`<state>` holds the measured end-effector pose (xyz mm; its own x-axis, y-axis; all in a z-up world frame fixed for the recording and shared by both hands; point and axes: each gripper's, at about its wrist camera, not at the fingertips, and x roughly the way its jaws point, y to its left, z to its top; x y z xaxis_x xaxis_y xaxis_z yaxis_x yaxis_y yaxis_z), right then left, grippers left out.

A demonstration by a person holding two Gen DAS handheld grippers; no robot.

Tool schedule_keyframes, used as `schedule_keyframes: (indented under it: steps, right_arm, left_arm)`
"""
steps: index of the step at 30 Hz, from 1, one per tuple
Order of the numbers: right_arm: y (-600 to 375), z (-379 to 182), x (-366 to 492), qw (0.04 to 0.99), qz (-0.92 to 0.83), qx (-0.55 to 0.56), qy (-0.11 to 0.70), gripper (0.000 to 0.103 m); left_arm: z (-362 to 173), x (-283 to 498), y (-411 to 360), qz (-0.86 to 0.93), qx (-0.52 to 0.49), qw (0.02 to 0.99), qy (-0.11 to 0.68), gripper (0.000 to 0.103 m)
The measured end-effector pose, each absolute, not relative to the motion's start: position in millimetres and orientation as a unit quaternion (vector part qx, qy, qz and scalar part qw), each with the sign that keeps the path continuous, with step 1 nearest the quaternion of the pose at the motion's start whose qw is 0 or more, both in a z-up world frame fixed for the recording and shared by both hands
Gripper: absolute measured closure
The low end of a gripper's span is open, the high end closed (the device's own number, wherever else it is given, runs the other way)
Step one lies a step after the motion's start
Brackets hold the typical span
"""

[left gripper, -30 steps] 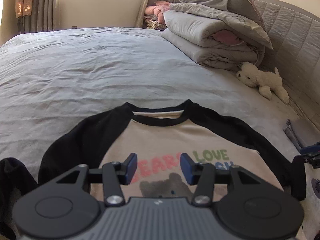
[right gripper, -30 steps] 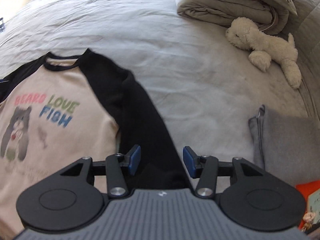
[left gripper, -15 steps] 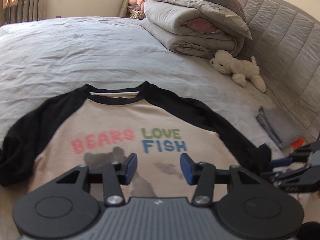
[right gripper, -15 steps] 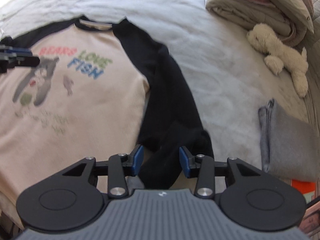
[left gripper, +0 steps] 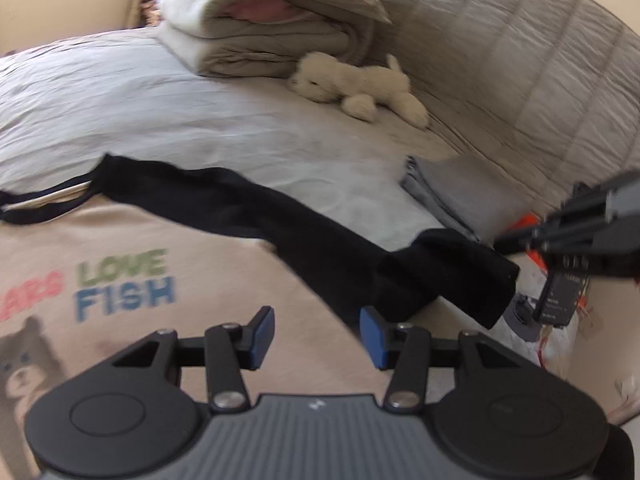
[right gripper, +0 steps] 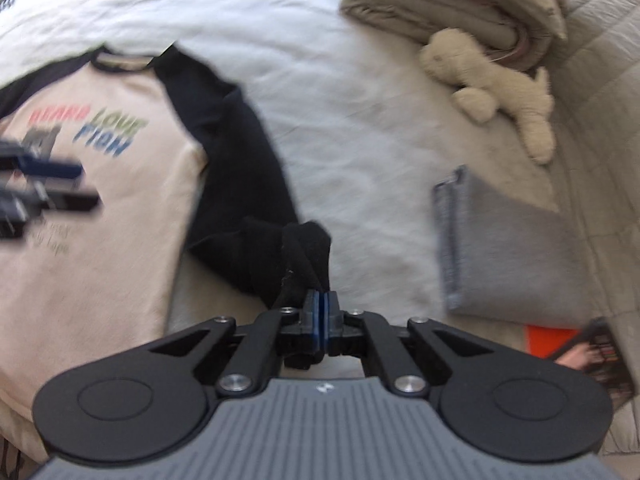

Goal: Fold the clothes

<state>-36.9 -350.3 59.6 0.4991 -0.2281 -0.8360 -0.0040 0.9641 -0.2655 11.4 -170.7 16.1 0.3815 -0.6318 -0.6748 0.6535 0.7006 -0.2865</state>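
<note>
A beige shirt with black raglan sleeves and a "BEARS LOVE FISH" print lies front up on the bed; it also shows in the right wrist view. My right gripper is shut on the cuff end of the shirt's black right-hand sleeve, which bunches up at the pads. That gripper appears at the right edge of the left wrist view, beside the sleeve end. My left gripper is open and empty above the shirt's lower body, and shows blurred in the right wrist view.
A folded grey garment lies on the bed right of the sleeve. A white plush toy and a folded duvet sit at the far side by the quilted headboard. An orange item lies at the bed edge.
My right gripper has closed on the black sleeve's cuff and gathered it. My left gripper has swung right over the shirt, staying open.
</note>
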Motion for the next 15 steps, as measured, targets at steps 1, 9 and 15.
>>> schedule_keyframes:
  steps: [1, 9, 15]
  right_arm:
    - [-354.5, 63.4, -36.0, 0.859, -0.072, -0.115, 0.493, 0.102]
    - [-374.3, 77.3, -26.8, 0.868, -0.089, -0.083, 0.481, 0.088]
    - [-356.8, 63.7, -43.3, 0.875, -0.001, -0.05, 0.482, 0.078]
  left_arm:
    - [13.5, 10.9, -181.0, -0.391, 0.023, 0.829, 0.399, 0.054]
    - [-5.8, 11.6, -232.8, -0.408, 0.09, 0.816, 0.401, 0.061]
    - [-15.5, 20.3, -235.5, -0.417, 0.067, 0.803, 0.42, 0.095]
